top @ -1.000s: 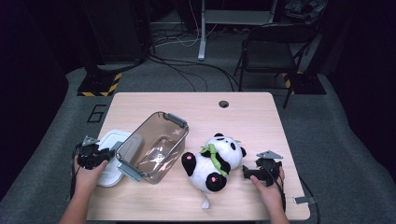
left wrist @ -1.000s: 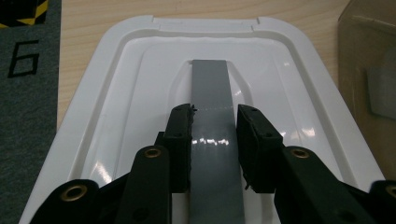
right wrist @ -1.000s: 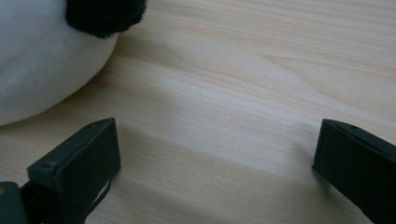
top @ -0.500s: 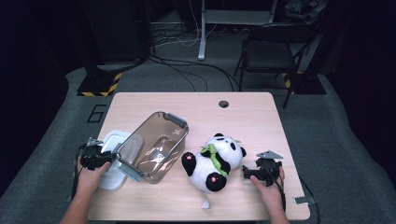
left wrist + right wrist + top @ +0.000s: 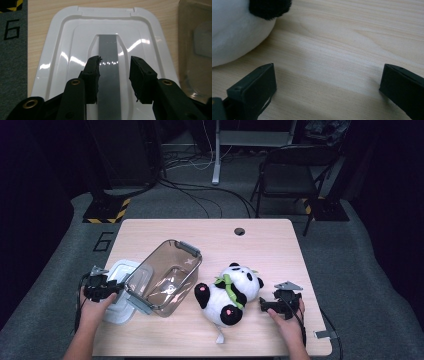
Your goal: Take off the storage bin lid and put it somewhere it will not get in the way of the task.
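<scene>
Looks like a lab/studio: cables [image 5: 200, 195] on grey carpet [image 5: 350, 270], hazard-taped stand base [image 5: 107, 212], folding chair [image 5: 285, 175].

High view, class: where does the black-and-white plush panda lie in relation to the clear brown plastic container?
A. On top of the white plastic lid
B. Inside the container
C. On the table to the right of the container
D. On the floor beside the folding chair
C: the black-and-white plush panda lies on the wooden table, to the right of the clear brown plastic container, which holds nothing.

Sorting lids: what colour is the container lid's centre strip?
Grey, on the white lid; clearest in the left gripper view.
</scene>
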Tool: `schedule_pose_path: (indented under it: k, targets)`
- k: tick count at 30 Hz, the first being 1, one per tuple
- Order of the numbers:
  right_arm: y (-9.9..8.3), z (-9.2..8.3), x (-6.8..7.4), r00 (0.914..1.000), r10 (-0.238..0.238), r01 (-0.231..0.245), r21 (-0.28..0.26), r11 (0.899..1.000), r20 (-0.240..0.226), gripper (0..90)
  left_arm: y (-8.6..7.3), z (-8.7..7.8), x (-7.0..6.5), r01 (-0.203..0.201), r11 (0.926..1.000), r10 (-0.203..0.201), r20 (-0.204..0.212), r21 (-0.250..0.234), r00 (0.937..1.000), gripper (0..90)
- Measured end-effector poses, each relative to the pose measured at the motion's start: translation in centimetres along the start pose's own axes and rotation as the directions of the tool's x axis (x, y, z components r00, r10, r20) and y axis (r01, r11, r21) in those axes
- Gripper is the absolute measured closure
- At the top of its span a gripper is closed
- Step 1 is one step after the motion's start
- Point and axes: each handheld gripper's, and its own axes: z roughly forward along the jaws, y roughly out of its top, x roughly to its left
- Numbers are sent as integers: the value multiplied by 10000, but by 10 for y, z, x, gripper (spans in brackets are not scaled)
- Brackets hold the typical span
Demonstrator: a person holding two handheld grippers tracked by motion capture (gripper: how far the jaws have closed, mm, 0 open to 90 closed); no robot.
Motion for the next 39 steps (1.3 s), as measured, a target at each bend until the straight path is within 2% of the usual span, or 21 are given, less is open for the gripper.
schedule_pose_path:
  k: [8, 19, 21, 23, 26, 28, 31, 34, 39]
  targets:
    - [-1, -1, 1, 10000, -50, 50, -12, 10000, -47, 0, 9, -16, -4, -75, 9989, 87, 259, -453, 9996, 562]
    - [-2, -2, 4, 9999, 114, -113, -73, 9999, 56, 18, 14, -24, -5, 59, 9988, -34, 513, -494, 9987, 540]
    - [-2, -4, 4, 10000, 40, -39, -69, 10000, 49, 70, 15, -26, -5, 95, 9985, -64, 578, -545, 9983, 533]
    - [-1, -6, 4, 10000, 14, -14, -145, 9999, 13, 176, 16, -27, -6, 83, 9979, -45, 601, -637, 9982, 530]
    - [-1, -7, 6, 9999, -53, 51, -172, 9998, -114, 224, 17, -29, -7, 57, 9981, -19, 615, -616, 9981, 530]
    - [0, -9, 7, 9995, -217, 213, -150, 9997, -230, 293, 17, -29, -7, 60, 9977, -20, 599, -671, 9982, 530]
    - [2, -10, 11, 9984, -354, 350, -79, 9994, -438, 304, 18, -33, -7, 62, 9976, -21, 599, -683, 9982, 530]
    - [4, -13, 14, 9972, -562, 560, -60, 9984, -500, 356, 19, -37, -7, 109, 9965, -55, 646, -831, 9979, 527]
    - [8, -21, 14, 9955, -406, 394, -160, 9991, -854, 424, 22, -41, -8, 49, 9962, 10, 678, -872, 9977, 523]
